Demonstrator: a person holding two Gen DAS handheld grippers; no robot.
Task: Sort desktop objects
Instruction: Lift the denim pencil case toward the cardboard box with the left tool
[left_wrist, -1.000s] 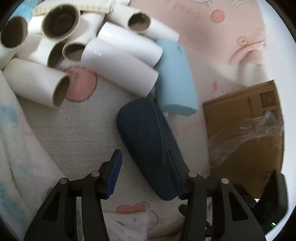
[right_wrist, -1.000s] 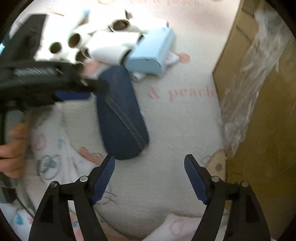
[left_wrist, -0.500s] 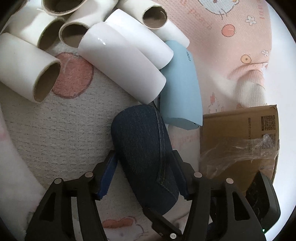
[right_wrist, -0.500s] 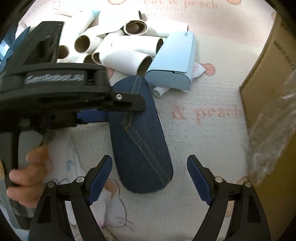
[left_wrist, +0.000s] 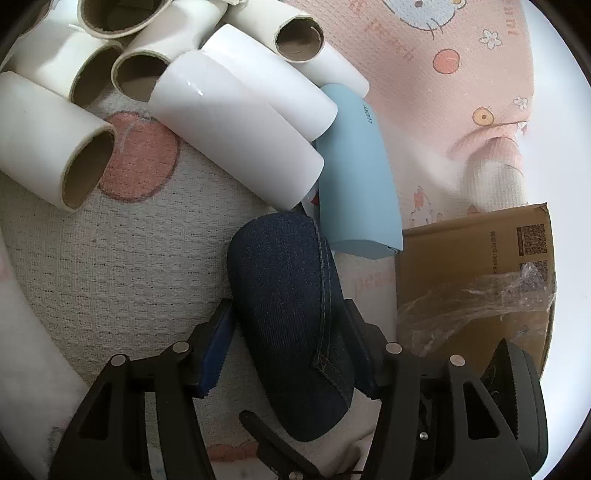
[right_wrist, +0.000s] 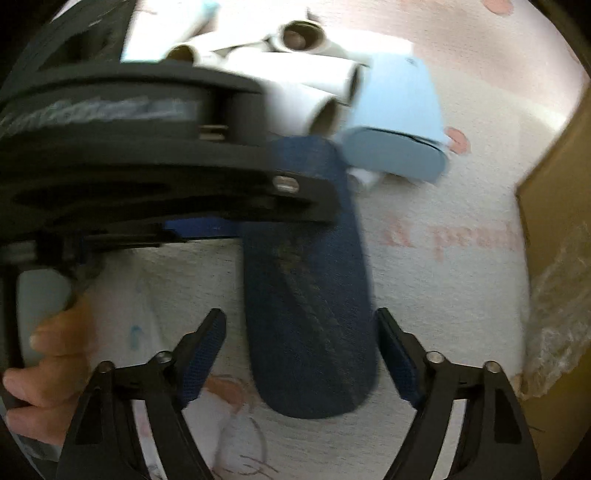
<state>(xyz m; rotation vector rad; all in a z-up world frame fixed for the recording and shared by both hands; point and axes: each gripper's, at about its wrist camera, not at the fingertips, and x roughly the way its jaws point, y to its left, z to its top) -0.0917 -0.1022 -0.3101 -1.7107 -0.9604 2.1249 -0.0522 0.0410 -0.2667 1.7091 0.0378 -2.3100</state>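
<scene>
One denim case (left_wrist: 291, 314) sits clamped in the left hand-held gripper (left_wrist: 286, 350); right hand-held gripper (right_wrist: 301, 354) spread apart; one light-blue case (left_wrist: 356, 173); seven white tubes (left_wrist: 236, 125).

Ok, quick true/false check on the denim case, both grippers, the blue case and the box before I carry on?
1. The left gripper has its fingers on both sides of the denim case. True.
2. The right gripper is shut on the denim case. False: its jaws stand open, either side of the case's near end.
3. The light blue case lies beside the white cardboard tubes. True.
4. The cardboard box stands left of the denim case in the left wrist view. False: it is to the right.
</scene>
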